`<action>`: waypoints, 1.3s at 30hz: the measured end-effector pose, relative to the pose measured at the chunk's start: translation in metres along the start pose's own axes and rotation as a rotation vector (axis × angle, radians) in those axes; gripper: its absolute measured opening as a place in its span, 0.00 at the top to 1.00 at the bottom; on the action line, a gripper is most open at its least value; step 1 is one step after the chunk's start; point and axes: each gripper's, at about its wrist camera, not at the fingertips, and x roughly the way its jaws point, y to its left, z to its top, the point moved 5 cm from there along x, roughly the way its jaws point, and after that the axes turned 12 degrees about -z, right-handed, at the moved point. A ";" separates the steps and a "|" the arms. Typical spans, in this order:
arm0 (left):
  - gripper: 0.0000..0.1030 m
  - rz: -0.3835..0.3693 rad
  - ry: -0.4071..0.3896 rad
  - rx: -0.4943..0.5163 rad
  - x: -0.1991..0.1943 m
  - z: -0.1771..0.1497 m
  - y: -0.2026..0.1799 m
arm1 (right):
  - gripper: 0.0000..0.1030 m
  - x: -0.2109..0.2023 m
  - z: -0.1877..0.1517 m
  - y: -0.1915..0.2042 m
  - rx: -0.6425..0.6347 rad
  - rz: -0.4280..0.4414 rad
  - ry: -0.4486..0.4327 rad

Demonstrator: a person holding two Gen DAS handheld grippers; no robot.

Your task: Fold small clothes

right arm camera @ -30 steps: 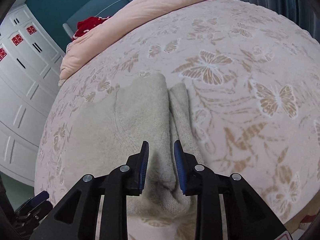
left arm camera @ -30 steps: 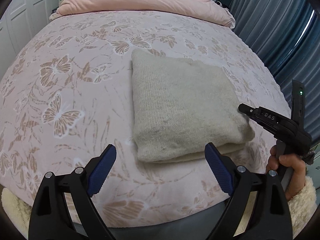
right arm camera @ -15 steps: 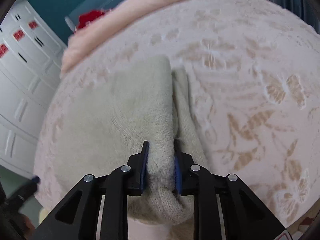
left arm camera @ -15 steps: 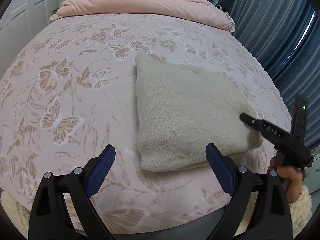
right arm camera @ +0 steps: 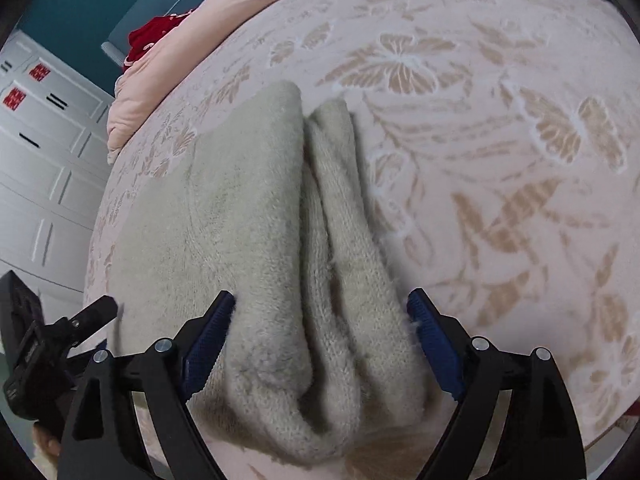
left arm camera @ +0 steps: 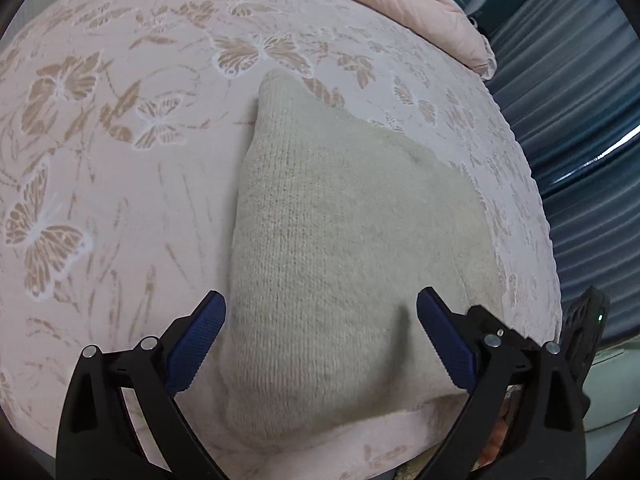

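1. My left claw is spread wide, its blue pads standing on either side of the near edge of the folded beige knit garment; neither pad presses the cloth, as far as I can see

2. My right claw is likewise spread wide, the stacked folds of the same garment lying between its pads; the right pad sits just beside the fuzzy edge, and I cannot tell whether it touches

3. Both claws point forward and low over the bed, angled down toward the near end of the garment

4. From the right wrist view I see the left claw at the far left, close to the garment's side. From the left wrist view a bit of the right tool's black body shows at the lower right edge, with a green light on it

5. The garment lies folded on the pink butterfly-patterned bedspread, near the bed's front edge, its layers visible as rolled ridges from the right view

6. Farther off, a plain pink duvet is bunched at the head of the bed, with something red beside it

7. Beyond that are blue curtains on one side and white cabinet doors on the other
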 end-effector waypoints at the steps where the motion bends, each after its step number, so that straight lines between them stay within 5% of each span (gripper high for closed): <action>1: 0.08 -0.005 0.020 -0.029 0.009 0.001 0.006 | 0.15 0.006 -0.003 -0.001 0.031 0.028 0.020; 4: 0.04 -0.034 0.077 -0.116 0.033 -0.002 0.025 | 0.07 0.010 -0.005 0.003 0.060 0.053 -0.005; 6: 0.04 -0.051 0.070 -0.143 0.035 -0.002 0.028 | 0.16 0.011 -0.006 0.013 0.031 0.057 0.004; 7: 0.10 -0.051 0.082 -0.128 0.035 -0.001 0.025 | 0.35 0.010 -0.006 0.018 0.018 0.063 0.009; 8: 0.27 -0.072 0.096 -0.097 0.034 0.000 0.018 | 0.55 0.006 -0.005 0.022 0.010 0.062 0.009; 12: 0.51 -0.048 0.117 0.019 0.009 0.005 -0.007 | 0.64 -0.036 -0.003 0.037 -0.027 0.106 -0.050; 18: 0.52 -0.089 0.186 0.047 -0.045 -0.033 -0.011 | 0.62 -0.073 -0.072 0.030 -0.060 0.131 0.021; 22: 0.40 -0.015 0.280 0.030 -0.037 -0.090 0.022 | 0.41 -0.048 -0.128 0.002 0.002 0.064 0.103; 26: 0.14 0.000 0.164 -0.050 -0.042 -0.097 0.041 | 0.28 -0.050 -0.125 -0.002 0.086 0.110 0.063; 31: 0.09 0.087 0.141 0.044 -0.033 -0.079 0.026 | 0.16 -0.033 -0.116 0.008 0.116 0.092 0.091; 33: 0.11 0.093 0.144 0.073 -0.030 -0.076 0.016 | 0.21 -0.035 -0.115 0.015 0.109 0.074 0.074; 35: 0.29 0.118 0.163 0.112 -0.030 -0.076 0.004 | 0.53 -0.044 -0.114 0.023 0.066 0.044 0.048; 39: 0.54 0.161 0.141 0.233 -0.049 -0.075 -0.023 | 0.62 -0.080 -0.107 0.034 0.008 0.042 -0.031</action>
